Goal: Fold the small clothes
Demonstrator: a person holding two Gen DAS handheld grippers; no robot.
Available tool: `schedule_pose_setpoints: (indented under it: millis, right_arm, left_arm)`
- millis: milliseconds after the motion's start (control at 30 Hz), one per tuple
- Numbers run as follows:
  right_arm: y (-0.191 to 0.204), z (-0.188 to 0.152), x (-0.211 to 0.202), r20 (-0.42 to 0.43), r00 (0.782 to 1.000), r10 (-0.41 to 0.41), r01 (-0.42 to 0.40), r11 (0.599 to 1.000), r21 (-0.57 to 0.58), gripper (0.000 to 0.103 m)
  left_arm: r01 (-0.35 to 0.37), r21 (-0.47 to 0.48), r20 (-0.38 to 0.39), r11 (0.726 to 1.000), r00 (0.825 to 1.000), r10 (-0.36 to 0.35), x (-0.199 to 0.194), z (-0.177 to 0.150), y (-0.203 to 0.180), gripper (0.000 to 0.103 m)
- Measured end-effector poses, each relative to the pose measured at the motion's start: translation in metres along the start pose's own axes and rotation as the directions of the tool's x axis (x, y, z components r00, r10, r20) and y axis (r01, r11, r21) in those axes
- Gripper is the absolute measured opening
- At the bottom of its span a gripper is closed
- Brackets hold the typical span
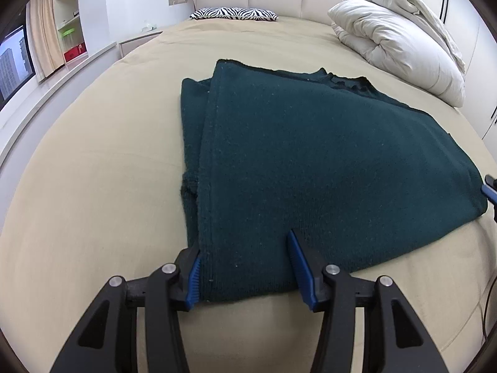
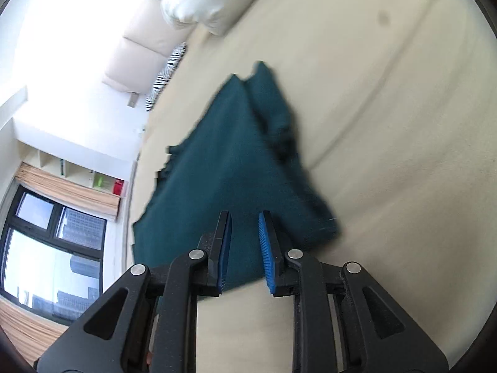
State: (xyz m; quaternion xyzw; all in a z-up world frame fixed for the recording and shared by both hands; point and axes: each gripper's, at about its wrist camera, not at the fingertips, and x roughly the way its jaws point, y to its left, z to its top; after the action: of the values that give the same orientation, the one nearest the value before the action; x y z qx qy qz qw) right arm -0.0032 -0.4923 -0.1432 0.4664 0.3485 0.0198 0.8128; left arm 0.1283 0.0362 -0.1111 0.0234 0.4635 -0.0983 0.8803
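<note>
Lying flat on the tan bed (image 1: 93, 186), the dark green garment (image 1: 310, 161) is seen already doubled over, with a narrower underlayer showing along its left side and its long axis running away from the near edge toward the headboard. At the left, the left gripper (image 1: 245, 267) is placed over the garment's near left corner: the left pad sits at the outer side edge of the cloth and the right pad rests on top of the fabric further in, so the corner lies between parted jaws. No pinch is shown; the jaws are judged released, not clenched on the cloth.

Toward the right, the far right edge of the garment is reached by the tip of the other tool, glimpsed at the border of the left wrist view. In the right wrist view, which is blurred, the right gripper (image 2: 245, 248) is held above the garment's near hem, with the cloth stretching ahead of it. Its jaws stand narrowly apart with a gap visible between the pads; whether any fabric is nipped cannot be told, though nothing appears lifted.

The next fold is judged to turn on both near corners being taken: the left gripper is already at its corner.
</note>
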Motion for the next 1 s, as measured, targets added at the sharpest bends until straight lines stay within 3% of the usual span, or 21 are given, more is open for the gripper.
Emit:
schedule_pose_setpoints:
  millis: [133,300,467,533,600,733,900,1000]
  right_arm:
    - [0.046,-0.018,0.032,-0.113,0.991,0.074,-0.086,0.992,-0.098,0.019]
    - [0.107,-0.045,0.095,-0.271,0.958,0.093,-0.156,0.962,-0.223,0.019]
    - [0.142,-0.062,0.147,-0.336,0.942,0.023,-0.125,0.950,-0.287,0.019]
    - [0.139,-0.065,0.158,-0.317,0.948,-0.018,-0.084,0.949,-0.305,0.019]
    - [0.131,-0.063,0.156,-0.305,0.952,0.029,-0.107,0.964,-0.243,0.019]
    - [0.081,-0.020,0.125,-0.191,0.981,0.041,-0.064,0.992,-0.113,0.019]
    - [0.035,0.012,0.071,-0.013,1.000,-0.012,0.012,0.998,0.056,0.021]
    - [0.038,0.014,0.057,0.016,0.999,0.040,-0.041,0.998,0.057,0.027]
  left_arm:
    - [-0.003,0.000,-0.009,1.000,1.000,0.003,0.001,0.002,-0.001,0.054]
    - [-0.002,-0.001,-0.018,1.000,1.000,0.002,0.002,0.002,0.000,0.054]
    - [0.014,-0.007,-0.022,1.000,1.000,-0.014,0.003,0.003,0.003,0.054]
    - [0.015,-0.006,-0.022,1.000,1.000,-0.015,0.003,0.003,0.003,0.054]
    - [0.017,-0.007,-0.026,1.000,1.000,-0.017,0.002,0.004,0.003,0.054]
    - [0.031,-0.025,-0.045,0.999,0.998,-0.032,-0.009,0.013,0.006,0.052]
    - [0.036,-0.018,0.059,0.999,0.998,-0.035,-0.044,0.046,-0.003,0.052]
    - [0.049,0.042,0.081,0.998,0.995,-0.052,-0.038,0.078,-0.026,0.052]
